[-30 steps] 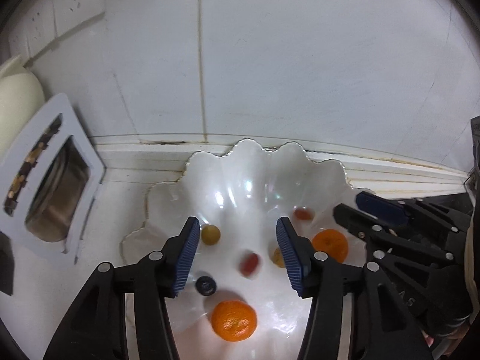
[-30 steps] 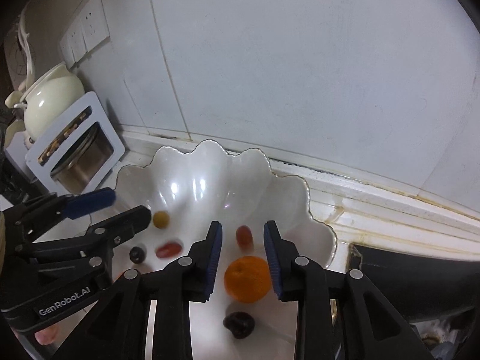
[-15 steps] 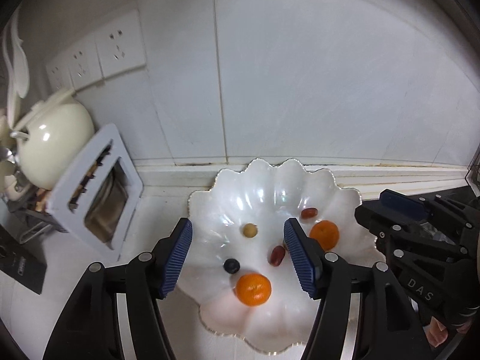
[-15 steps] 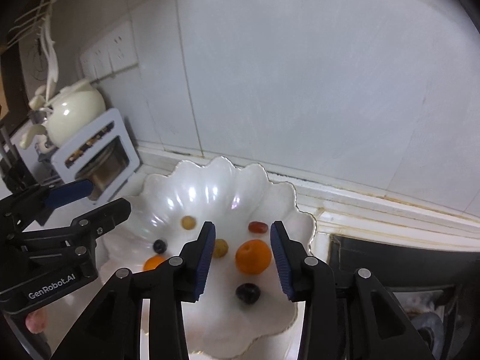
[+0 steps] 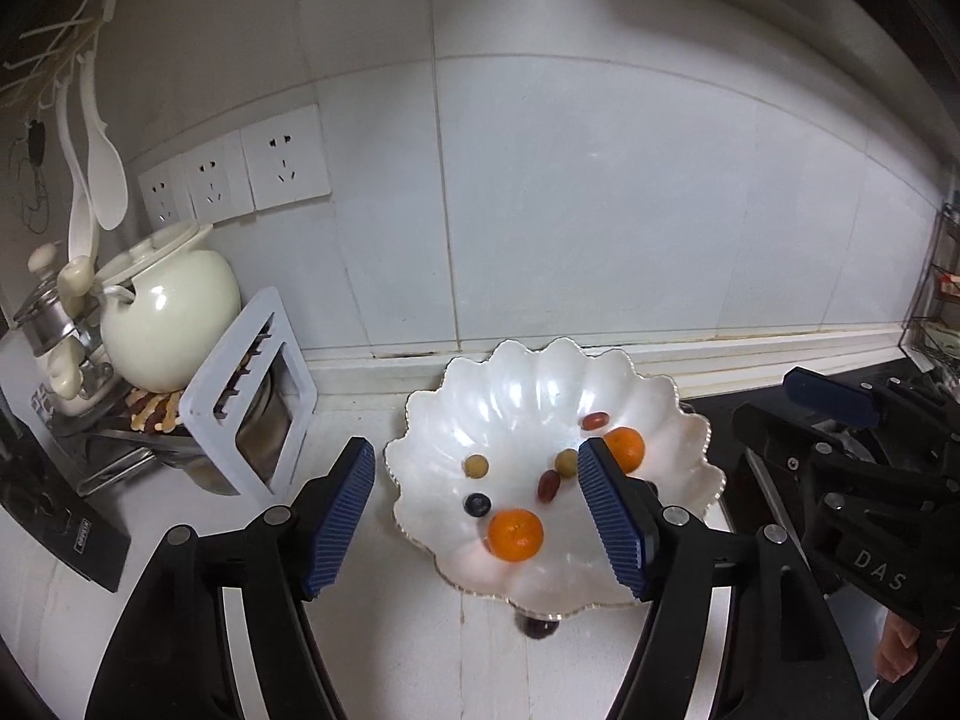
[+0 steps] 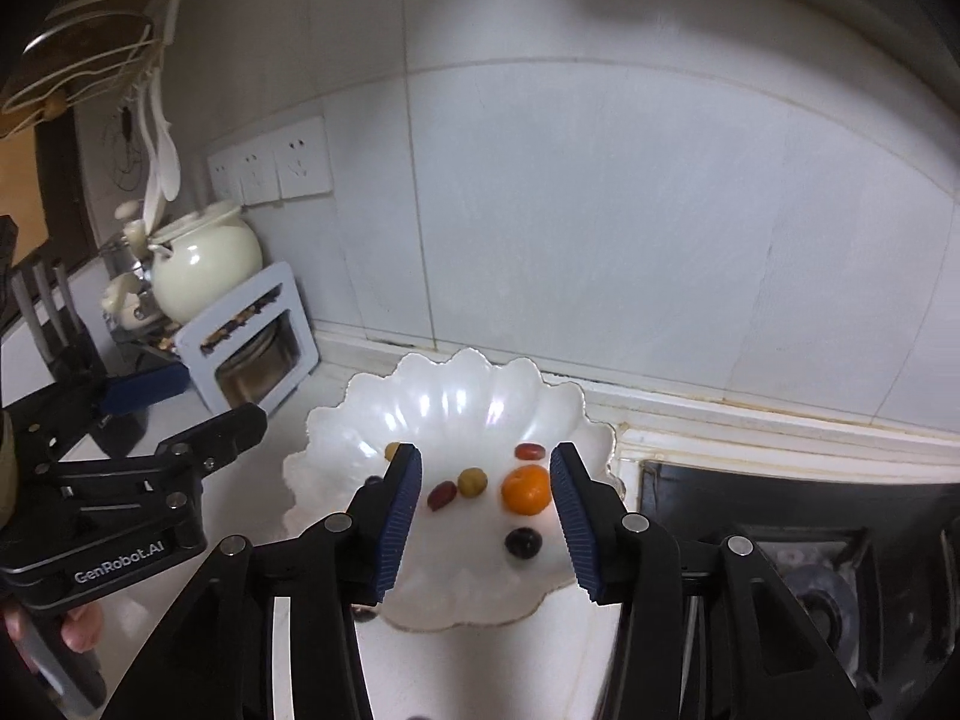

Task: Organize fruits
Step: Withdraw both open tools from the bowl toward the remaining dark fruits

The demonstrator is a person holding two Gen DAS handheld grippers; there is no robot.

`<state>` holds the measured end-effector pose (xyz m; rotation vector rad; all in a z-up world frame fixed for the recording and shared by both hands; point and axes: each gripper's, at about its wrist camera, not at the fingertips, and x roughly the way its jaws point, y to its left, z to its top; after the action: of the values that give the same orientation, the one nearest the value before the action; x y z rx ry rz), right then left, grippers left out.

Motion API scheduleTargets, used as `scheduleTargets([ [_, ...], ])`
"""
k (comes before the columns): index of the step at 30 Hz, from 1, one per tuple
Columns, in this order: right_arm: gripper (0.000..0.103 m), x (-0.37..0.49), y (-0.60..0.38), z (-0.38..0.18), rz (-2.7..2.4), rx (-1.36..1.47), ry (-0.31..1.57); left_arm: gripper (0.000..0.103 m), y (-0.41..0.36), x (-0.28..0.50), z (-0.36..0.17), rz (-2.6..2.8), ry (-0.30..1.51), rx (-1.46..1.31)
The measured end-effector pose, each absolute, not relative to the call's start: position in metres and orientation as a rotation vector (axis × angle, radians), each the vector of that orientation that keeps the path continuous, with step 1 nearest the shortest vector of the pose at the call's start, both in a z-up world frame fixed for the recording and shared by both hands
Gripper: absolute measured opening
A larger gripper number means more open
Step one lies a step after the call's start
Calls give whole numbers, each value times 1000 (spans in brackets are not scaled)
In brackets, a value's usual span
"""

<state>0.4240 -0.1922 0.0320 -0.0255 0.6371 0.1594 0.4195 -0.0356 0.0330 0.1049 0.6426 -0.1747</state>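
Note:
A white scalloped bowl [image 5: 528, 384] [image 6: 456, 396] sits on the counter by the tiled wall. It holds two oranges [image 5: 515, 534] [image 5: 625, 447] [image 6: 526, 489], red grapes [image 5: 548, 483] [image 5: 595, 419] [image 6: 442, 495], yellow-green grapes [image 5: 476, 465] [image 6: 471, 482] and dark berries [image 5: 477, 504] [image 6: 523, 542]. A dark fruit [image 5: 539, 627] lies on the counter by the bowl's near rim. My left gripper [image 5: 477, 516] is open and empty above the bowl. My right gripper [image 6: 485, 519] is open and empty above the bowl too.
A white frame rack with a metal pot [image 5: 249, 420] and a cream ceramic pot [image 5: 168, 306] stand left of the bowl. Wall sockets [image 5: 240, 171] are above them. A black stove [image 6: 798, 546] lies to the right.
Both grippers have risen and pulled back from the bowl, so the whole bowl and more of the counter show. Both sets of jaws have opened wider. The fruits have not moved.

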Motion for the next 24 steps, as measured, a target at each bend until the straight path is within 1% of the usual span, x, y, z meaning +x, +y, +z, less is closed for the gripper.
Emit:
scheduleTargets([
  [3, 46, 407, -188, 37, 146, -37, 612, 72, -32, 408, 35, -192, 633, 109],
  [11, 46, 365, -182, 39, 128, -39, 584, 72, -23, 372, 34, -239, 617, 144],
  [24, 46, 323, -169, 15, 104, -1, 600, 72, -10, 330, 20, -269, 590, 196],
])
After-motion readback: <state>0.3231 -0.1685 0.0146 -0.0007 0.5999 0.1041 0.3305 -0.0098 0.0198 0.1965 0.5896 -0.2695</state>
